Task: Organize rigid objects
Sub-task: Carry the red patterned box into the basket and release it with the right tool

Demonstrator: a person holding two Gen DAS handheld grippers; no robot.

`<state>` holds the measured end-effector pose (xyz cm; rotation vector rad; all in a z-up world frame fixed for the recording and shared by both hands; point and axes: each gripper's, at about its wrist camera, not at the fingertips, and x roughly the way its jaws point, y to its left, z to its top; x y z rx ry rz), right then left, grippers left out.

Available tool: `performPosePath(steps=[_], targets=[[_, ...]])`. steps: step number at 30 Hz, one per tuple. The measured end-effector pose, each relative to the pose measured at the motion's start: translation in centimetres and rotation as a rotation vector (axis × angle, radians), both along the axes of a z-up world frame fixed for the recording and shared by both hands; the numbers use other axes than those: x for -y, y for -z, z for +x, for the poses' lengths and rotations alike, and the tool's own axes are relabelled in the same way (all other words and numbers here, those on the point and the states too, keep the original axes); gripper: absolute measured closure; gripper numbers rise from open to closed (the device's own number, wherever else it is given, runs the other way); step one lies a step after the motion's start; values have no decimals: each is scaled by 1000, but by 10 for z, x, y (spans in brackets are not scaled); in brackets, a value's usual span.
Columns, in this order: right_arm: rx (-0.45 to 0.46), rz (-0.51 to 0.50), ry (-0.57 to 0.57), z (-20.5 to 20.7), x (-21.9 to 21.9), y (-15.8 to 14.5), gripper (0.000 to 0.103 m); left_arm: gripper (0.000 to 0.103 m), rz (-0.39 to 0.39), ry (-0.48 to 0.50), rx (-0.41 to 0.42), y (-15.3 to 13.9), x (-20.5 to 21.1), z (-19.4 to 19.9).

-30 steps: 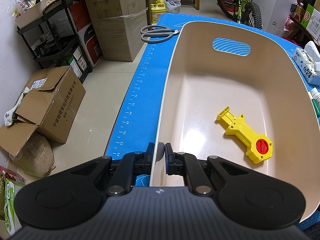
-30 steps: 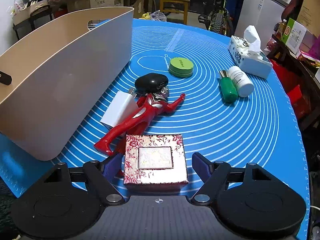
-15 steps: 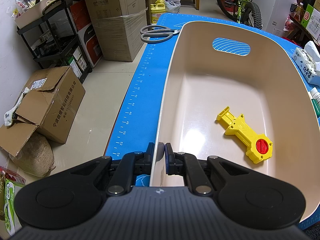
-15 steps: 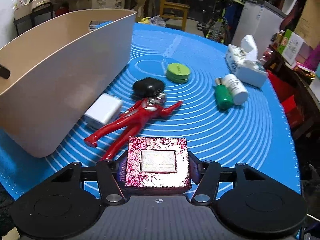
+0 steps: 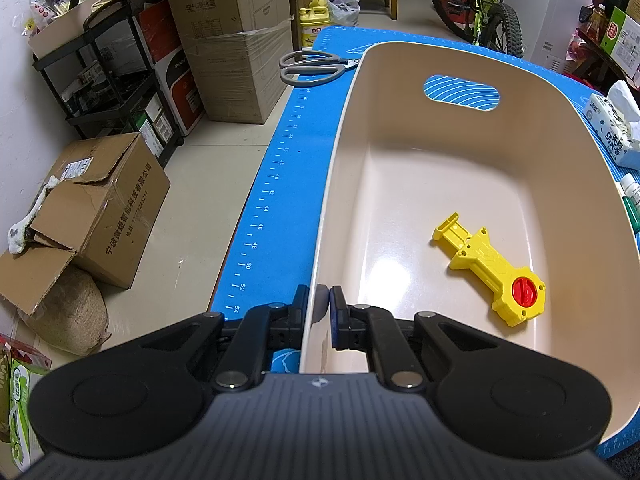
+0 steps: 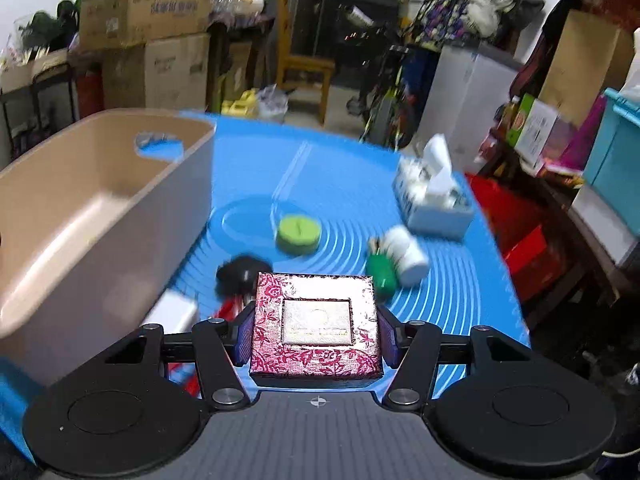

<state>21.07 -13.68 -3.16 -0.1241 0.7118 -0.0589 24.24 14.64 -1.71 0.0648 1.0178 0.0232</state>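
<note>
Square pink floral brocade box (image 6: 316,322): lower centre of frame, clamped between right tongs (image 6: 316,330), above blue ringed table mat (image 6: 352,184). Beige plastic tub (image 5: 460,184): rim pinched by closed left tongs (image 5: 319,304); holds yellow plastic toy (image 5: 490,268).

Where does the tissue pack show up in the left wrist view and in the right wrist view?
Left wrist: tissue pack at the right edge, beyond the beige bin.
Right wrist: tissue pack right of centre, on the blue mat.
Shared landmark: the bin's handle cutout.
</note>
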Motion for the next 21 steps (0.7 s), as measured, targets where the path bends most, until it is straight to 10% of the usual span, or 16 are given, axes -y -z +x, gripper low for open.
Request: performPosePath(steps=[21], targets=[[166, -5, -113, 54, -67, -63, 41, 91, 1, 3, 0, 2, 0, 1]])
